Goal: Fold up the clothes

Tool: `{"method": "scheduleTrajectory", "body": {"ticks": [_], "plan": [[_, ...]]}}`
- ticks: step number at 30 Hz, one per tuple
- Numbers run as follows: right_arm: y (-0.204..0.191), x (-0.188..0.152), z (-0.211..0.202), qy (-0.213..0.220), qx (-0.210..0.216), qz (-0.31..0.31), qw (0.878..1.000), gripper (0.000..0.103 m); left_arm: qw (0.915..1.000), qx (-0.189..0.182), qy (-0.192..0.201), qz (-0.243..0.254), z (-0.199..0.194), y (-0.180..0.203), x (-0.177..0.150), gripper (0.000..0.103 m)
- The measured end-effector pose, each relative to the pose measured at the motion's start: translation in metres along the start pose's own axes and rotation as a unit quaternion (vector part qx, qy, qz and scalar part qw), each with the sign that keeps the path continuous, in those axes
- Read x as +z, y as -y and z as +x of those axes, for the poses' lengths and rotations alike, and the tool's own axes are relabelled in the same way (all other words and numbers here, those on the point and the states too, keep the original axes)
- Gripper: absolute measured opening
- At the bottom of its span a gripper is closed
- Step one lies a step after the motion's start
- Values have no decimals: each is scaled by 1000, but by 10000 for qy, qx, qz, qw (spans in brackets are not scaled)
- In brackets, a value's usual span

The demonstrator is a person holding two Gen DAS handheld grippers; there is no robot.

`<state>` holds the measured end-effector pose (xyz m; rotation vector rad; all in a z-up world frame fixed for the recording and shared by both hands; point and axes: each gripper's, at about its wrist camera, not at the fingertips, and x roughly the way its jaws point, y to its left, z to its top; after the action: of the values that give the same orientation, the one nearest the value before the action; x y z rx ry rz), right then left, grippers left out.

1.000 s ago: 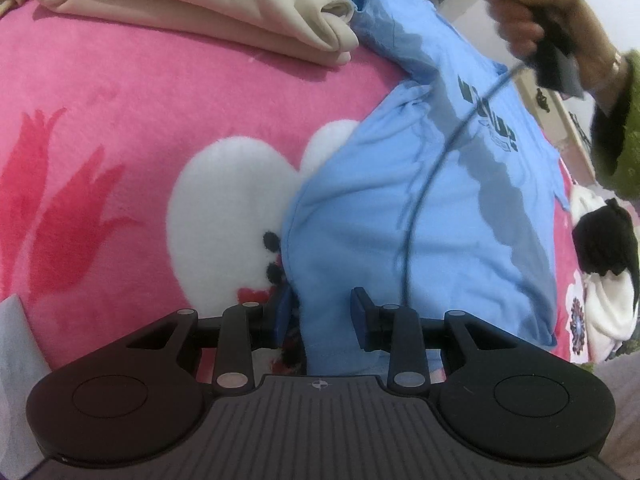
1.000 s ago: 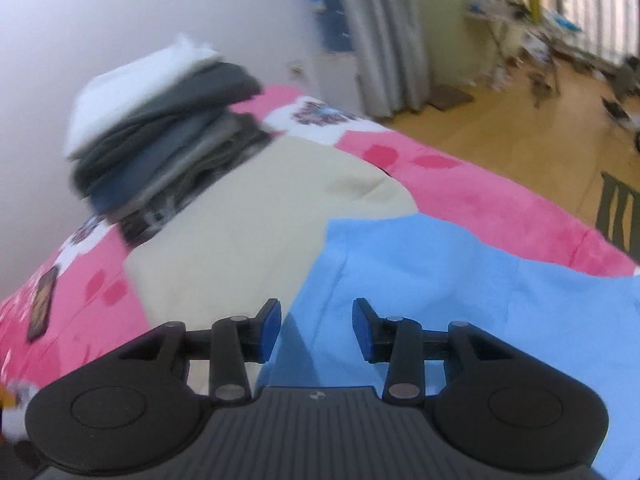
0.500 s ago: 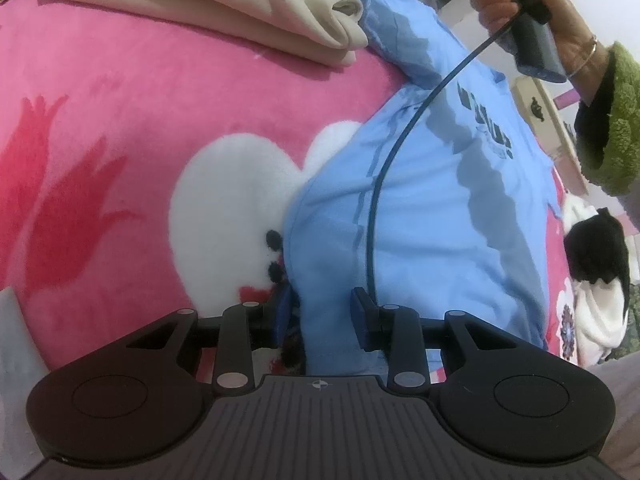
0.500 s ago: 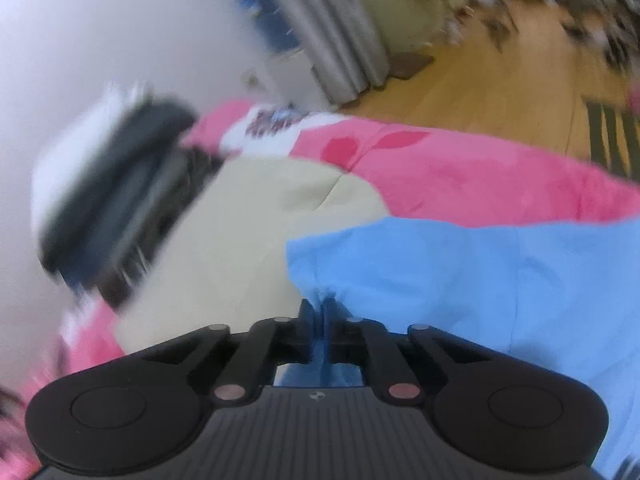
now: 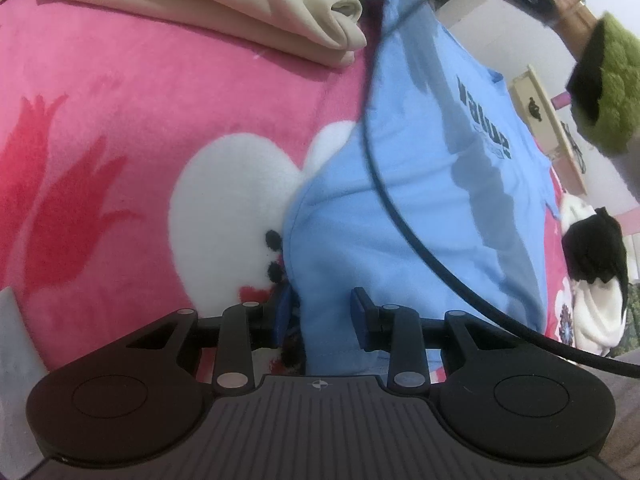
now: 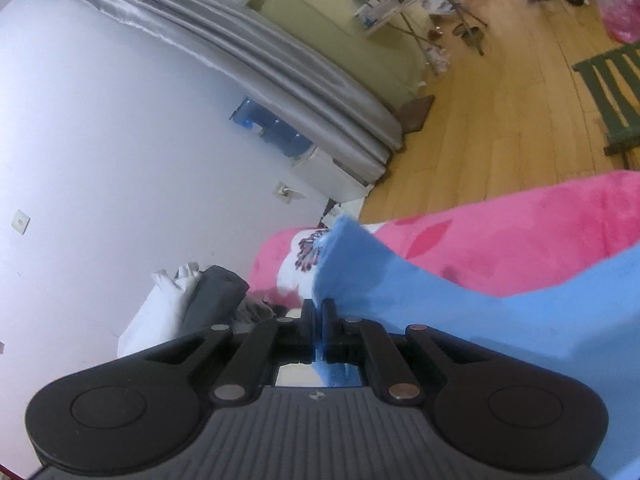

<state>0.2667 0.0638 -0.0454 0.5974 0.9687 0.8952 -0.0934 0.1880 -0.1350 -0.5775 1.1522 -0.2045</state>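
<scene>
Softly creased blue T-shirt point(image 5: 420, 208) on plush blanket point(image 5: 140, 120)

Left gripper point(image 5: 320, 316) gapes astride blue shirt point(image 5: 420, 200) edge on blanket point(image 5: 140, 120)

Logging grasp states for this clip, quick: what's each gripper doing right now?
Left gripper: open, its jaws either side of the blue T-shirt edge, not clamped.
Right gripper: shut on the blue T-shirt, a corner lifted.
</scene>
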Motion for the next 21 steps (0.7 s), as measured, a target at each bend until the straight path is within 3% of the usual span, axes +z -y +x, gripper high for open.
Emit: {"method": "scheduleTrajectory", "body": {"ticks": [5,15,18,19,21], "plan": [[2,0,22,-73,-85,-101,9999,4,10000,-55,-6,-8,-1,-1,-1,32],[-7,10,-17,-285,726,-685,9946,4,9994,-332,-35,-108,-1,-12,-2,32],[-9,9,14,-551,494,-868,9935,7,9993,-353,-40,-121,-1,-14,-2,32],[-11,6,26,-638,235,-1049,9922,9,9993,-348,-41,-116,-1,-14,-2,32],[-17,-3,52,-801,-428,-1506,9844,31,9994,-337,-44,-104,-1,-14,-3,32]]}}
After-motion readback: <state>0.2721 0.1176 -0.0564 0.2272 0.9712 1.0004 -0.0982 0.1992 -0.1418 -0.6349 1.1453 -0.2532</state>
